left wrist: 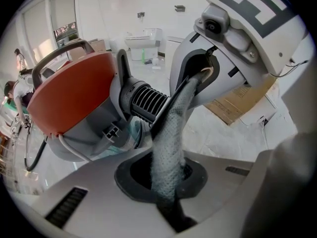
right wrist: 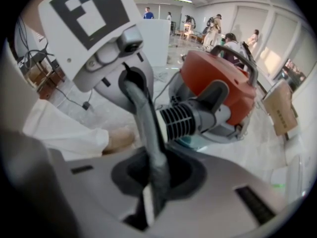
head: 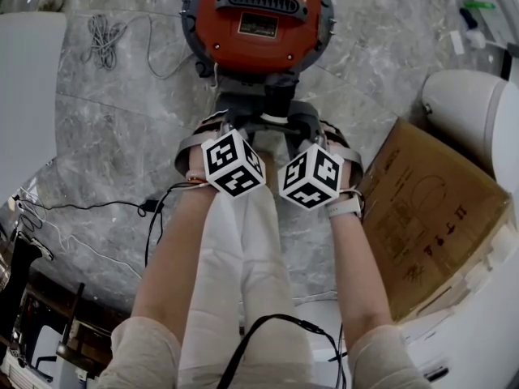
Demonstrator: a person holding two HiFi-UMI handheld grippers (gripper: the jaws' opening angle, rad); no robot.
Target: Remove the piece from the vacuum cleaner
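The red vacuum cleaner [head: 258, 19] stands on the floor ahead of me. Its black ribbed port [left wrist: 143, 100] sticks out of the grey front, also visible as the port [right wrist: 181, 122] in the right gripper view. Both grippers sit side by side just in front of it. My left gripper [left wrist: 171, 133] has its jaws pressed together into one narrow textured strip. It reaches across to my right gripper [right wrist: 151, 148], whose jaws are also drawn together. The tips meet beside the port. Whether anything lies between the tips is hidden.
A flat cardboard box [head: 430, 217] leans at the right beside a white rounded unit [head: 466, 108]. Loose cables [head: 105, 39] lie on the marble floor at the left. My legs in white trousers [head: 243, 266] are below the grippers. People stand in the far background [right wrist: 218, 26].
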